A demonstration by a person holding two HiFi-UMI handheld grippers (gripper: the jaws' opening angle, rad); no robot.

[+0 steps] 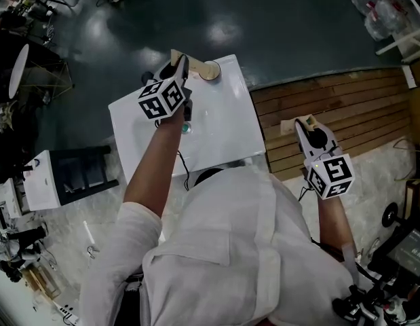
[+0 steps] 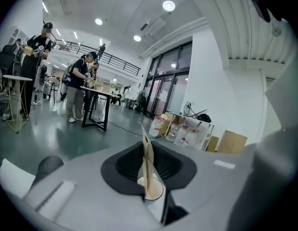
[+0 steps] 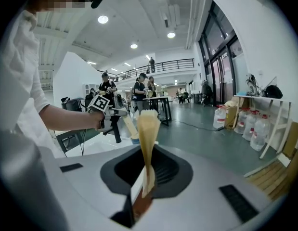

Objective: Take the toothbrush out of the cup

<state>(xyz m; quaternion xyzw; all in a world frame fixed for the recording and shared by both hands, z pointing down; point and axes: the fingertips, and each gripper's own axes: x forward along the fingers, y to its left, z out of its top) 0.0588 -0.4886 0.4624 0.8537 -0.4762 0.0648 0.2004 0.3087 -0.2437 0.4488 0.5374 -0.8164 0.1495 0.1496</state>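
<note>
My left gripper (image 1: pixel 177 65) hangs over the white table (image 1: pixel 223 124), its marker cube towards me. In the left gripper view its tan pads (image 2: pixel 146 150) stand nearly together, pressed on a pale rounded piece (image 2: pixel 151 190) low between them, seemingly the toothbrush. In the right gripper view a tan toothbrush handle (image 3: pixel 128 125) slants from that gripper down towards a small blue cup (image 3: pixel 134 140). The cup also shows as a teal spot (image 1: pixel 186 128) under my forearm. My right gripper (image 1: pixel 302 123) stays off the table's right side, its pads (image 3: pixel 149 129) together with nothing between them.
A round wooden piece (image 1: pixel 208 70) lies at the table's far edge. Wooden decking (image 1: pixel 332 114) runs to the right of the table, and the dark glossy floor (image 1: pixel 264 26) lies beyond. A white and black unit (image 1: pixel 60 178) stands to the left. People stand at distant tables (image 2: pixel 96 100).
</note>
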